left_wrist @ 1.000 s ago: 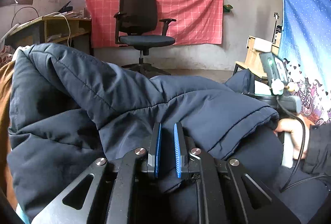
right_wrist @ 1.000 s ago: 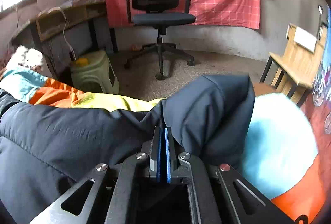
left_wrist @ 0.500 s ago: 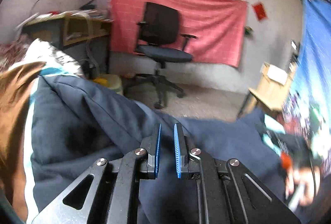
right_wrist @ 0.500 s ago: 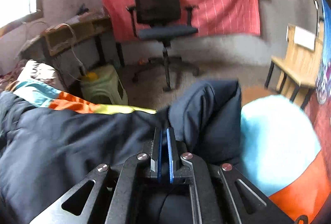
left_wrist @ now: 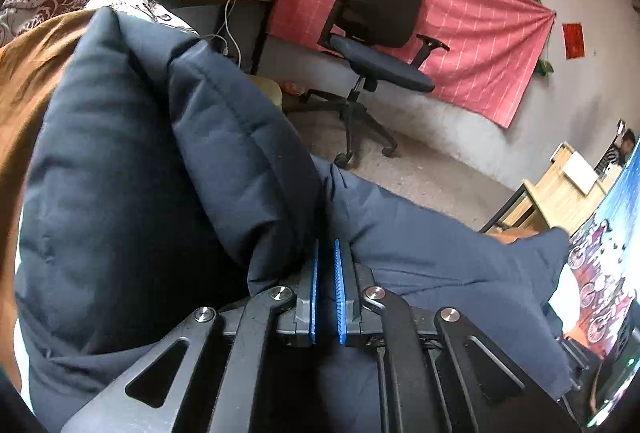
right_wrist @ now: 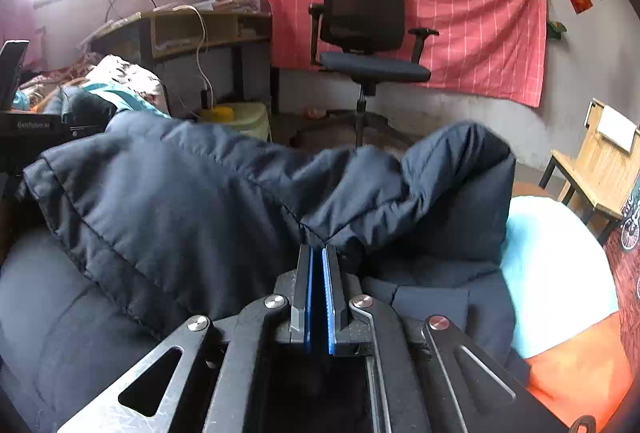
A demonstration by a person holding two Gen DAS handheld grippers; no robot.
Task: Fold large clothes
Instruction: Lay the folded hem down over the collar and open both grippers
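A large dark navy padded jacket [left_wrist: 160, 169] fills both views. In the left wrist view my left gripper [left_wrist: 325, 253] is shut on a bunched fold of the jacket, which rises in a puffy ridge to the left. In the right wrist view my right gripper [right_wrist: 317, 253] is shut on another edge of the jacket [right_wrist: 200, 193], lifted so the fabric drapes across the view in a raised fold. The rest of the jacket lies beneath on the bed. The left gripper's body [right_wrist: 24, 121] shows at the far left of the right wrist view.
A bedspread in orange and light blue [right_wrist: 560, 293] lies under the jacket, with brown cloth [left_wrist: 28, 73] at the left. Beyond the bed stand a black office chair [right_wrist: 368, 45], a desk [right_wrist: 192, 33], a green stool [right_wrist: 244, 117] and a wooden chair [right_wrist: 600, 169].
Both grippers have lifted and carried their jacket edges. The left view has tilted and swung, and the fold now stands in a taller ridge. The right-held edge has risen and spread across the view.
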